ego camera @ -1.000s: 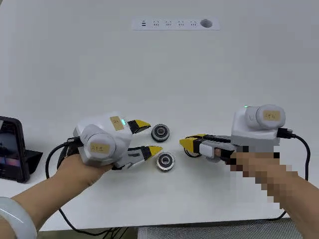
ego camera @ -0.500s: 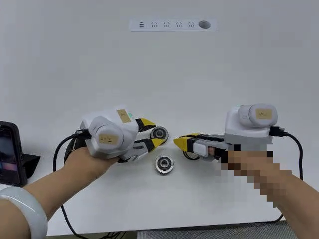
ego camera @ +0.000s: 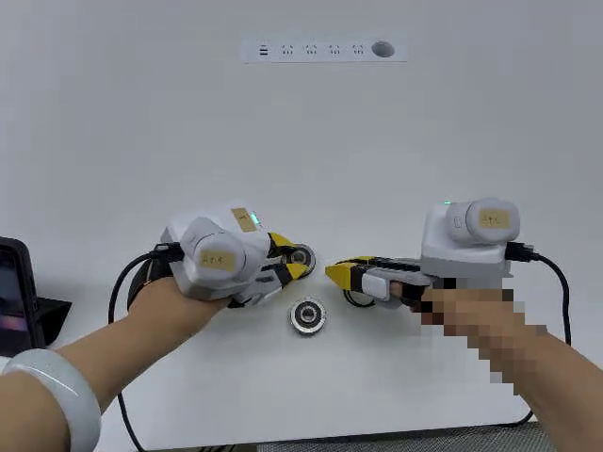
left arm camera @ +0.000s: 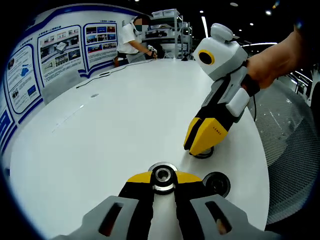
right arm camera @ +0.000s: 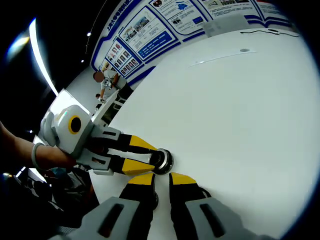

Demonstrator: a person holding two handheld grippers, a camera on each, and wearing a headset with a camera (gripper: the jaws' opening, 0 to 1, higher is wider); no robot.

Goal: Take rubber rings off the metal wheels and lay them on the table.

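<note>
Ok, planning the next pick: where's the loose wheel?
Head view: the loose wheel lies on the table, nearer the person than the gap between left gripper and right gripper.

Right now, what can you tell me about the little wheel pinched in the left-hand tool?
The wheel is a small round disc that looks like shiny metal, with a bright hub around a dark centre hole. In the head view its outer band looks dark, perhaps the rubber ring. Its flat face is turned upward. The left gripper is shut on it, its yellow-tipped jaws pressing on opposite sides of the rim. It sits low over the white table; I cannot tell whether it touches the surface.
</note>
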